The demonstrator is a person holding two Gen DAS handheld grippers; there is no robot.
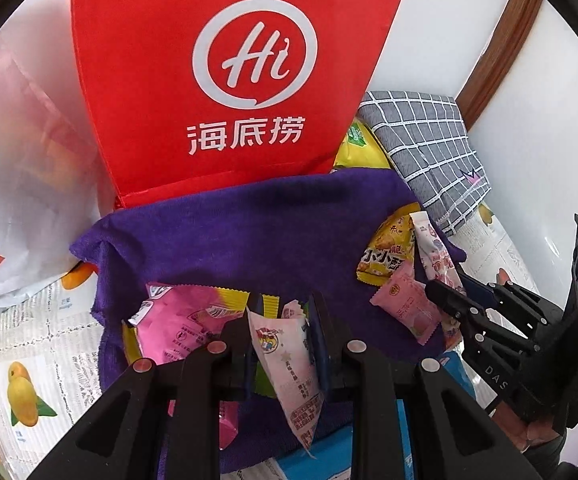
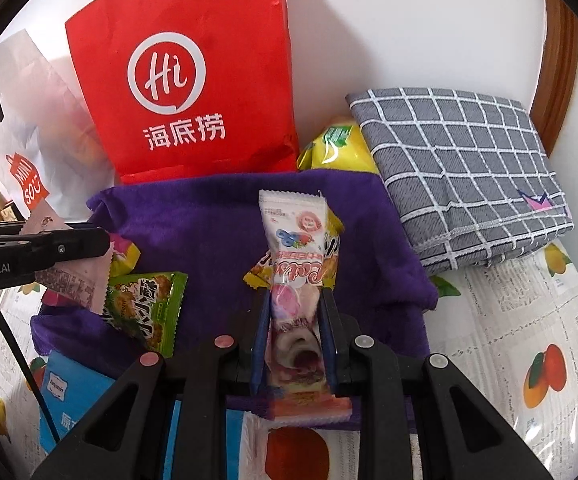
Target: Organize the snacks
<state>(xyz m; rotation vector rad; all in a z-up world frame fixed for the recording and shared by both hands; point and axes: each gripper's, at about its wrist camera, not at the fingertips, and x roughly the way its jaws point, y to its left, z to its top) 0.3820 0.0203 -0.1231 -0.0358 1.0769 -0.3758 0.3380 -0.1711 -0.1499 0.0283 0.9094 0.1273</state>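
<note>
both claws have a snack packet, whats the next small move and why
Probably lower the left claw and set its pale pink packet on the purple cloth, beside the loose snacks already there. Both claws are shut on packets above that cloth; the right claw holds a white wrapper.

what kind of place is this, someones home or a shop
Most likely a home, at a table against a white wall. A fruit-print tablecloth covers it, a folded grey checked cloth lies on top, and a red restaurant carry bag stands behind loose snack packets on a purple towel.
</note>
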